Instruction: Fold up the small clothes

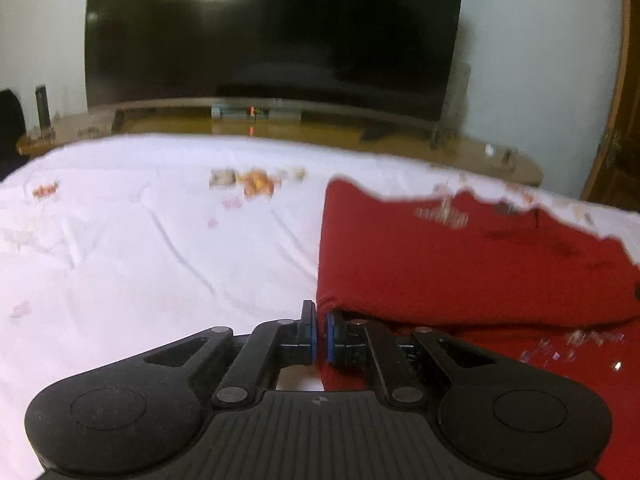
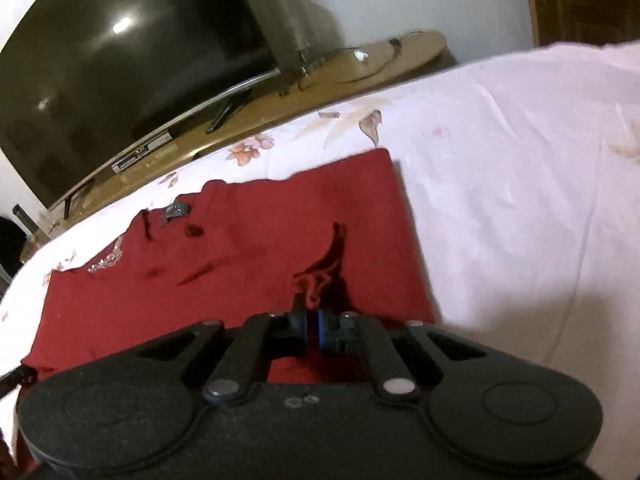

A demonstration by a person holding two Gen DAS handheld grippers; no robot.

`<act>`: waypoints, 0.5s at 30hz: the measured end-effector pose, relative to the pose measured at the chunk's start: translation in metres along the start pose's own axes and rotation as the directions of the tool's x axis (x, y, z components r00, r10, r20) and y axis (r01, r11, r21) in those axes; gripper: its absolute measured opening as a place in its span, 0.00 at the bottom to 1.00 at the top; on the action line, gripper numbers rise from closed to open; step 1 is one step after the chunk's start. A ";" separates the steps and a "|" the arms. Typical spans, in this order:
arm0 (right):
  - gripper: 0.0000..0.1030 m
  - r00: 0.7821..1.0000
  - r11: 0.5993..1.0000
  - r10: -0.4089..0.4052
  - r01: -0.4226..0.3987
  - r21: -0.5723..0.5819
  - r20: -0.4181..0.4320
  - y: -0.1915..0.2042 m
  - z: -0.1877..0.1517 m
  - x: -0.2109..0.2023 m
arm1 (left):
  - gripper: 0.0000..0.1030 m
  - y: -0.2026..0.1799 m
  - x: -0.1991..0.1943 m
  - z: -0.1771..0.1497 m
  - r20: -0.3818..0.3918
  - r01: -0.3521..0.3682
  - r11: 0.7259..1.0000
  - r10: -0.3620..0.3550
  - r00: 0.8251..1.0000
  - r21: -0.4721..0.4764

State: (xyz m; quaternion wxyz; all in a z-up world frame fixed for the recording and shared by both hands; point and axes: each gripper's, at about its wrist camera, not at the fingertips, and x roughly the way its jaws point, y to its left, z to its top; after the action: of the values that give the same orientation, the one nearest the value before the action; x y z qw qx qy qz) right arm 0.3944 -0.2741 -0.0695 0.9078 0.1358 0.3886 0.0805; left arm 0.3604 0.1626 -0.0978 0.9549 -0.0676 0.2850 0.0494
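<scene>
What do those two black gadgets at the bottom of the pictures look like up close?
Both are matte black plastic. The left gripper and right gripper each have a ribbed or speckled body, two round side discs, slanted link bars with silver pivot pins, and blue pads on the fingers. No cables or sleeves show.

Pretty clearly a bedroom at home: a bed with a white flowered sheet (image 1: 140, 240), and past its far edge a big dark TV (image 1: 272, 32) on a long low wooden stand (image 2: 360, 68) against a plain wall, wooden door (image 1: 624, 140) off to the side.
</scene>
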 end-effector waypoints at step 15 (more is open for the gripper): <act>0.29 0.987 0.997 -0.062 0.067 -0.032 0.150 -0.014 0.005 -0.037 | 0.61 0.027 -0.032 0.016 -0.009 -0.021 0.996 0.022 1.000 0.091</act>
State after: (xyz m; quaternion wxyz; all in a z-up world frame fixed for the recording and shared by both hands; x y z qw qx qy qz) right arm 0.3731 -0.2976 -0.0457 0.9387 0.1121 0.3223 0.0479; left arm 0.3382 0.1900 -0.0697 0.9549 -0.0211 0.2925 0.0461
